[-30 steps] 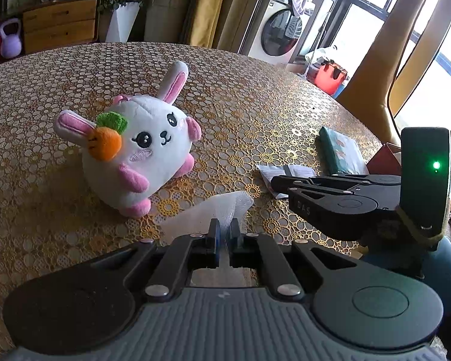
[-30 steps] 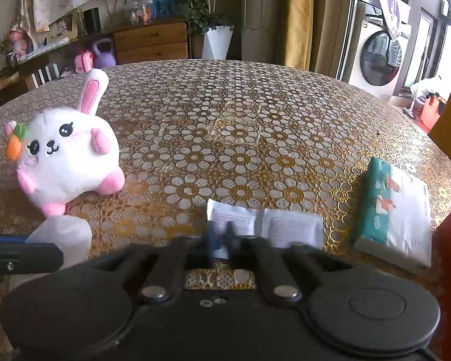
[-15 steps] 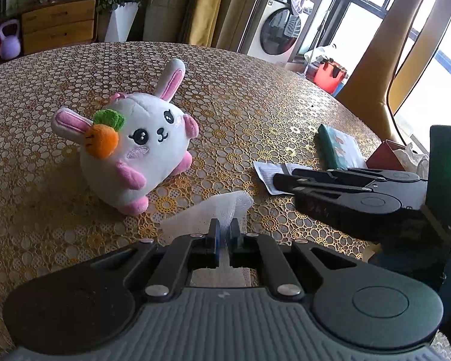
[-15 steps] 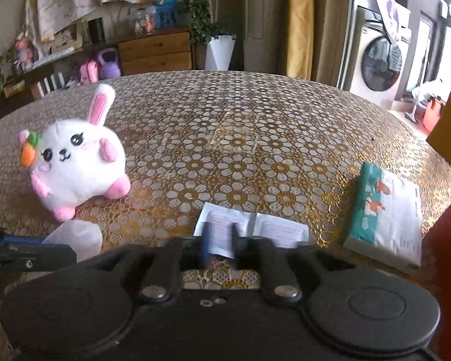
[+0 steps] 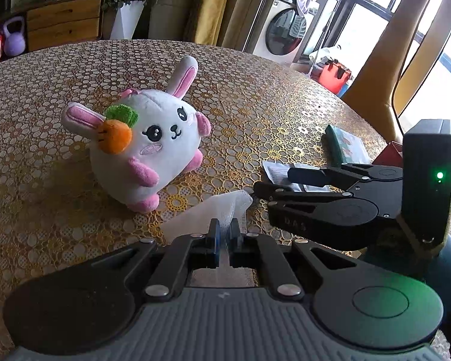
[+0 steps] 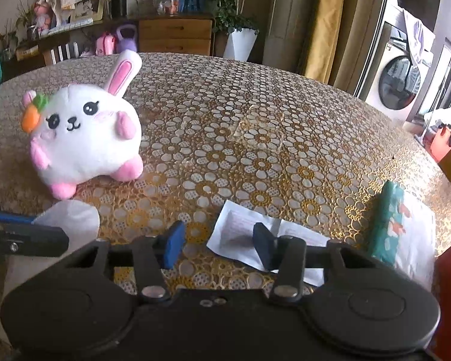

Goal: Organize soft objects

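Round counter (image 5: pixel 255 96) with gold floral lace cover.

Far left: plush rabbit (image 5: pixel 147 147), white with pink ears and feet, orange carrot (image 5: pixel 115 137) with a green top stitched by one ear. It sits on the counter, tilted, face toward the cameras. In the right wrist view the same rabbit (image 6: pixel 84 138) is at upper left, free of both grippers.

Centre-left: left gripper (image 5: pixel 224 234) has its jaws pinched tight on a white gauze-like cloth (image 5: pixel 213 210). The cloth fans out ahead of the fingertips and its far edge lies on the counter just beside the rabbit's foot. In the right wrist view the cloth (image 6: pixel 72 219) shows at lower left, behind the dark finger of the left gripper.

Centre-right: right gripper (image 6: pixel 218 242) has its jaws parted about halfway; they have just been opening. Nothing is gripped between the blue pads (image 6: pixel 173 242). The right-hand pad stands over a flat white paper packet (image 6: pixel 240 231) lying on the counter; cannot tell whether it touches it. From the left wrist view the right gripper (image 5: pixel 270 182) comes in from the right, its fingers over the same packet (image 5: pixel 275 171).

Right: teal and white tissue pack (image 6: pixel 403 228) flat on the counter, near the packet and apart from it. Red object at the frame edge beyond it, unidentified.
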### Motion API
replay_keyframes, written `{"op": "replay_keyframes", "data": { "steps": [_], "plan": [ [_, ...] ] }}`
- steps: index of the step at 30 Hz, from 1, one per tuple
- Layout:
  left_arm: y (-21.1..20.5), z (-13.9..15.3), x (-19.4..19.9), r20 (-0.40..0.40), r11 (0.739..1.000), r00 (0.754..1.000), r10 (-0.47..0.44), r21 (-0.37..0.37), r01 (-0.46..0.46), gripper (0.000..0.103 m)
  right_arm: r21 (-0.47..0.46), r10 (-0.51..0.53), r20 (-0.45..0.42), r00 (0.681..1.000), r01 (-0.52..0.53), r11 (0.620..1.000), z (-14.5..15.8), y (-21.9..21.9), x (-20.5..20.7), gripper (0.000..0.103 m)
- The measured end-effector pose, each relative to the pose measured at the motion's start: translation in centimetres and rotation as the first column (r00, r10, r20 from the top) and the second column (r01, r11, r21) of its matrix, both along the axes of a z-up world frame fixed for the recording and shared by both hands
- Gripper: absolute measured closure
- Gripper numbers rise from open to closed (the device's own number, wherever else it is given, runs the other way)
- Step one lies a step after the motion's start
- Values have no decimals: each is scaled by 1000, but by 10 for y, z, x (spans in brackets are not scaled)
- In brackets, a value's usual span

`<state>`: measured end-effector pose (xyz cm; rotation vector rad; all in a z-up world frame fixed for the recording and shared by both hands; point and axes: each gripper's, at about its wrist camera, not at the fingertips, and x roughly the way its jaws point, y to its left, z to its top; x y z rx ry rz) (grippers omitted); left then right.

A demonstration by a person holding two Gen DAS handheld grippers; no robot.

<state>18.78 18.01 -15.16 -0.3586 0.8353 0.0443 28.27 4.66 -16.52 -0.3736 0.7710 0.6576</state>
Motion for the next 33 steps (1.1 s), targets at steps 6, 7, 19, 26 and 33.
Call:
{"op": "replay_keyframes", "data": {
  "steps": [6, 7, 19, 26, 33],
  "plan": [
    [1, -1, 0, -3, 1000, 1000, 0, -3, 0, 98, 24, -21, -6, 1000, 21, 999, 2, -11, 2, 90],
    [0, -1, 0, -4, 1000, 1000, 0, -4, 0, 98, 9, -11, 11, 1000, 11, 1000, 2, -11, 0, 103],
    [-6, 1, 3, 0, 1000, 1000, -7, 0, 7, 98, 4, 23, 59, 998, -23, 1000, 9, -20, -13, 100],
    [-4, 1, 2, 2, 1000, 1000, -2, -1, 2, 98, -70, 107, 102, 989, -100, 993, 7, -5, -23, 69],
    [0, 0, 2, -1, 1000, 1000, 3, -9, -3, 98, -41, 52, 49, 997, -50, 998, 2, -6, -3, 71]
  ]
}}
